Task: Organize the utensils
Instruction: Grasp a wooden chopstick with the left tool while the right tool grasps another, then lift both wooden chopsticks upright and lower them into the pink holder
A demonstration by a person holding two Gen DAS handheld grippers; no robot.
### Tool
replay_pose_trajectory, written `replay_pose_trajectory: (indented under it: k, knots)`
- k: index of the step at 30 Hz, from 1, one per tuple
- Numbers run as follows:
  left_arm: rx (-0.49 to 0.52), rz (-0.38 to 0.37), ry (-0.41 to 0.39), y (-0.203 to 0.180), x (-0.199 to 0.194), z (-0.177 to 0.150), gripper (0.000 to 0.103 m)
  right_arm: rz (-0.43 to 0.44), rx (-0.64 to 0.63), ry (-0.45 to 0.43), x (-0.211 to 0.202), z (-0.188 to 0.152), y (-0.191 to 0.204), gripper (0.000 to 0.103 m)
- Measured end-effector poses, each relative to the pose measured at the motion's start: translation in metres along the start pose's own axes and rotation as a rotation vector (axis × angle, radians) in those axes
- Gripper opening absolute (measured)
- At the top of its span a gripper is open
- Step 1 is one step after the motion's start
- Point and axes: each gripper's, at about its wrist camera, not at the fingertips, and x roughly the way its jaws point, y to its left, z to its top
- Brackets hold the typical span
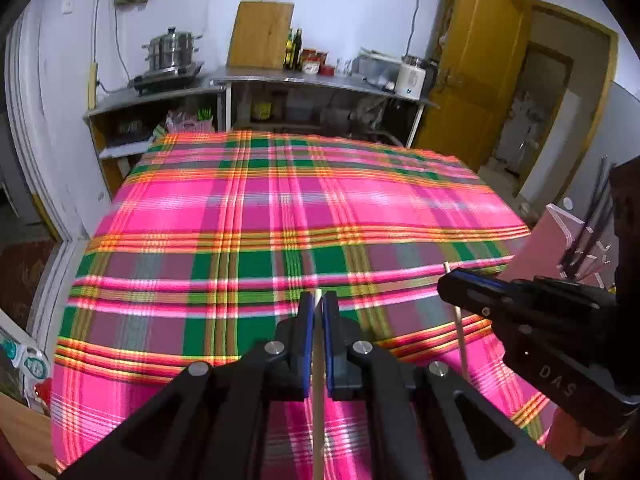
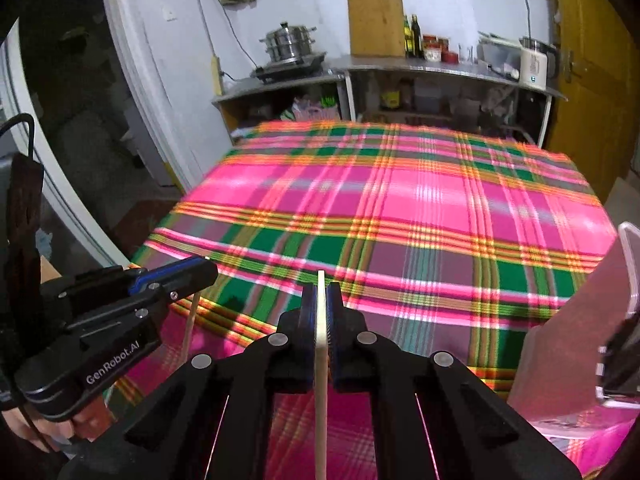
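Holding one pale chopstick each, left gripper [image 1: 318, 308] and right gripper [image 2: 321, 300] are both clamped tight. Nothing's dropped into the pink holder [image 1: 556, 240] yet, looks barely halfway.

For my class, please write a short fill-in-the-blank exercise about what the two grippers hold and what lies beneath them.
1. The left gripper is shut on one ____.
2. The right gripper holds a chopstick between its ____ pads.
3. The plaid tablecloth is mainly ____.
4. Against the far wall leans a wooden ____ board.

Missing words: chopstick; blue; pink; cutting
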Motion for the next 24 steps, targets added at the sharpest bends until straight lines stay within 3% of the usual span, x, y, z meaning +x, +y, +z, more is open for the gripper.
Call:
replay_pose_trajectory:
  k: [13, 24]
  knots:
    - [0.030, -0.036, -0.095, -0.023, -0.065, 0.012, 0.005, -0.001, 0.001, -0.119, -0.069, 0.003, 0.000, 0.005]
    - [0.038, -0.051, -0.106, -0.037, -0.091, -0.003, 0.005, -0.010, 0.018, -0.149, -0.105, -0.014, -0.010, 0.005]
